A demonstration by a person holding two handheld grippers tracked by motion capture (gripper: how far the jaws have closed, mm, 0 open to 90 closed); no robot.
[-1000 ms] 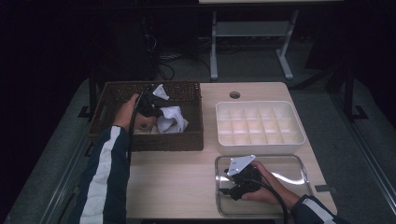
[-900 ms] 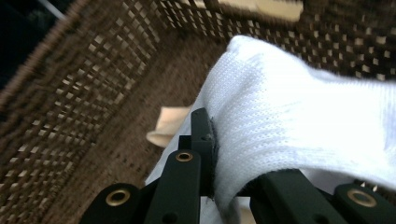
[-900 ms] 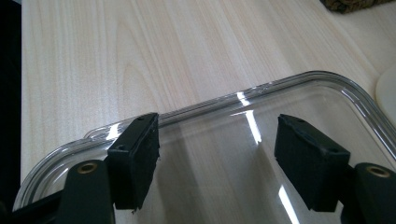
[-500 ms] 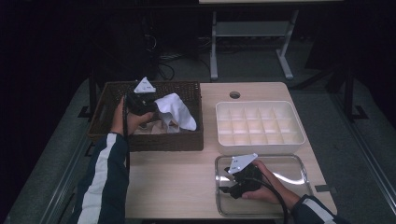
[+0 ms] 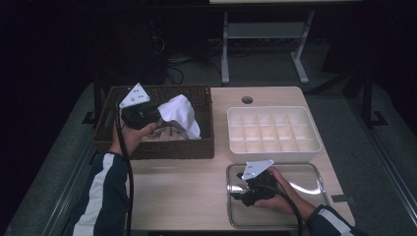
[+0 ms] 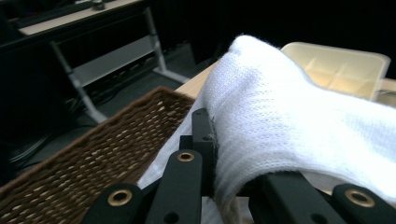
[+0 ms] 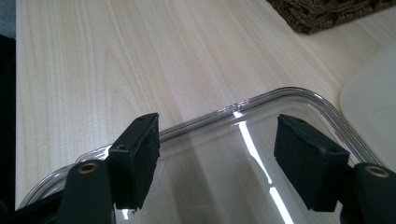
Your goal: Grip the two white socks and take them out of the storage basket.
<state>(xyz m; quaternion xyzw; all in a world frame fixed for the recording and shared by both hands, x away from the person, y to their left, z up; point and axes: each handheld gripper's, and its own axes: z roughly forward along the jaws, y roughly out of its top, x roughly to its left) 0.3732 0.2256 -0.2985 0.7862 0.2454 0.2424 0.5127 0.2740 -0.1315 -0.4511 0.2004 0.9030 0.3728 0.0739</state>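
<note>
**White cloth coming out of the basket**

High view: my left gripper (image 5: 153,118) pinches the soft white knitted cloth (image 5: 179,114) above the brown woven wicker basket (image 5: 152,147).

Left gripper view: limp, light fabric; I'd grip a bunched fold.

Right gripper view: my right gripper (image 7: 224,158) rests spread, empty, over the clear plastic tray (image 7: 280,95).

The high view looked forward and down over the whole table (image 5: 196,182), while each gripper view sat close along its own jaws, sharing the wicker basket (image 5: 152,147), (image 6: 93,158), (image 7: 327,11) with it.
</note>
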